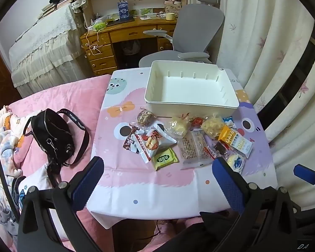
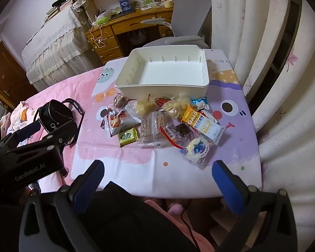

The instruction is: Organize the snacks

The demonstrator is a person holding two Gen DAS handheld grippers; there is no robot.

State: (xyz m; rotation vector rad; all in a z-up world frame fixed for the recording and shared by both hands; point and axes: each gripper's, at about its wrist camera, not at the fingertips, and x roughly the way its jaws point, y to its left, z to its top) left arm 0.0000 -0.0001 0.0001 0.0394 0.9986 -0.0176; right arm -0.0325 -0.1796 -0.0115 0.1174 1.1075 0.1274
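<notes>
1. My left fingers (image 1: 157, 180) stand spread as wide as they go, empty, angled down over the near bare part of the counter (image 1: 136, 193), a small one under a pink, white and lilac cartoon-printed cloth.
2. My right fingers (image 2: 157, 180) are just as wide and just as empty, hanging over the near edge to the right of the left ones.
3. The snacks lie loose in a heap in the middle of the counter, ahead of both pairs of fingers and touching neither.
4. Beyond the heap, at the far side, stands the empty cream-white rectangular plastic bin (image 1: 191, 103), its near wall just behind the farthest packets. So every packet has to travel away from me.
5. Nearest my left fingers, I judge, is the small green-and-yellow square foil packet (image 1: 164, 158), lying flat at the heap's near left edge.
6. Nearest my right fingers is the round clear-wrapped blueberry-print cake (image 2: 196, 150), at the near right corner of the heap.
7. The long white-and-orange oat bar pouch (image 2: 205, 124) lies slanted, its long axis running from far left to near right, so my fingers would need to close across its narrow width.
</notes>
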